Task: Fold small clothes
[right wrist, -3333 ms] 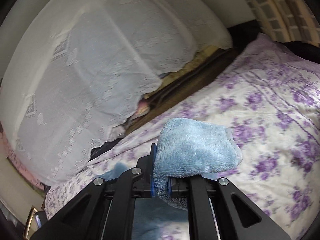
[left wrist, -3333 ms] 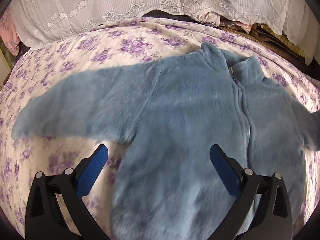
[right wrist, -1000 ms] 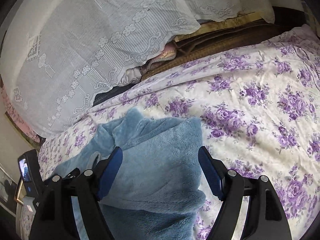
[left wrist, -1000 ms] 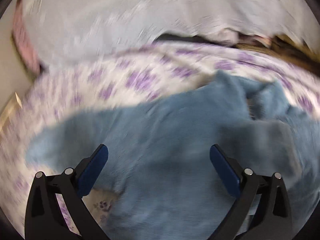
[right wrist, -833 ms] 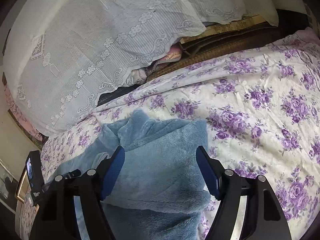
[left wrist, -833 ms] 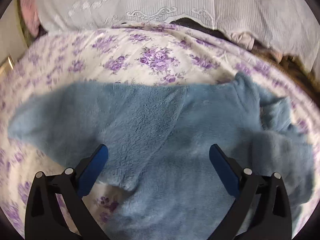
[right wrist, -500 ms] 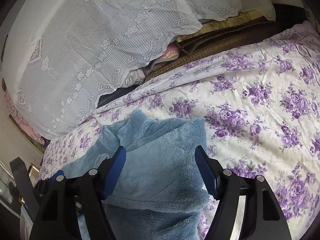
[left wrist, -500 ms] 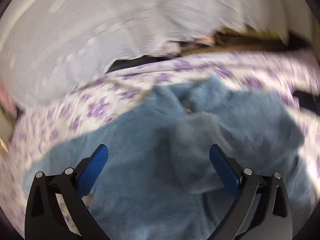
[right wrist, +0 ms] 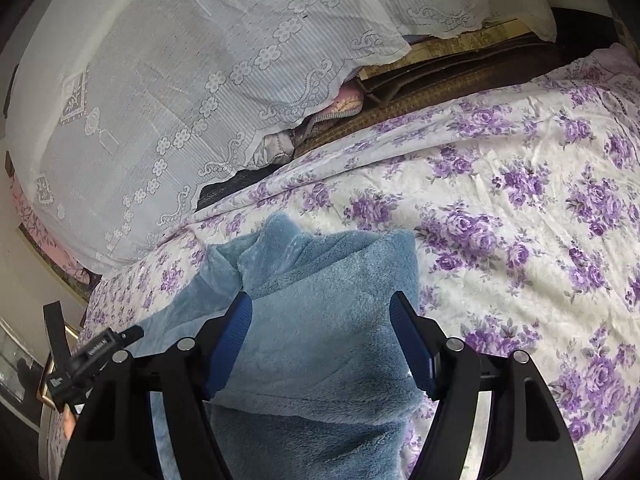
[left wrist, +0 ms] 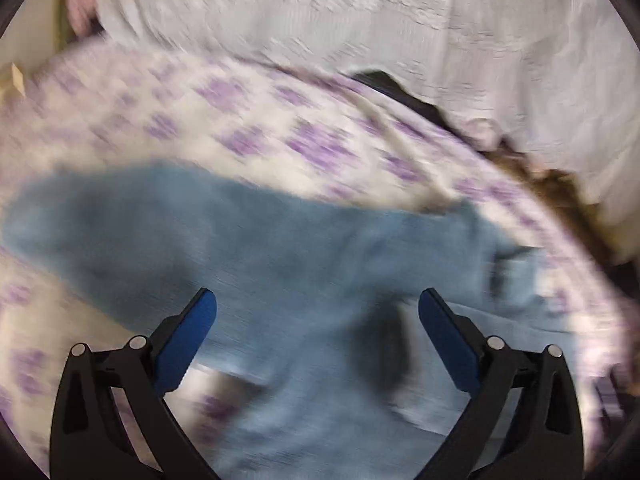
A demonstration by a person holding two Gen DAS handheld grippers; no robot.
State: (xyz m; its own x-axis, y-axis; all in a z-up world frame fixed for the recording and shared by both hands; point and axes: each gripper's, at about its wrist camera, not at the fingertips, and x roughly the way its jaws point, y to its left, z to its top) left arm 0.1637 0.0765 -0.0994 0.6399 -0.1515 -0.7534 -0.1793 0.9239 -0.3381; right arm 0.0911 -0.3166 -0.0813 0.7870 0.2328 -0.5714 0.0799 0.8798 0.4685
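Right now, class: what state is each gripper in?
Left gripper: open, holding nothing, above the blue fleece jacket.
Right gripper: open, holding nothing, over the jacket's folded sleeve.

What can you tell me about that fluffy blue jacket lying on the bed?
The blue fleece jacket is small, soft and plush. It lies flat on the purple-flowered bedsheet, collar toward the lace-covered pile. One sleeve is folded across the chest; the other sleeve stretches out sideways, blurred in the left view. The open right gripper straddles the folded sleeve without pinching it.
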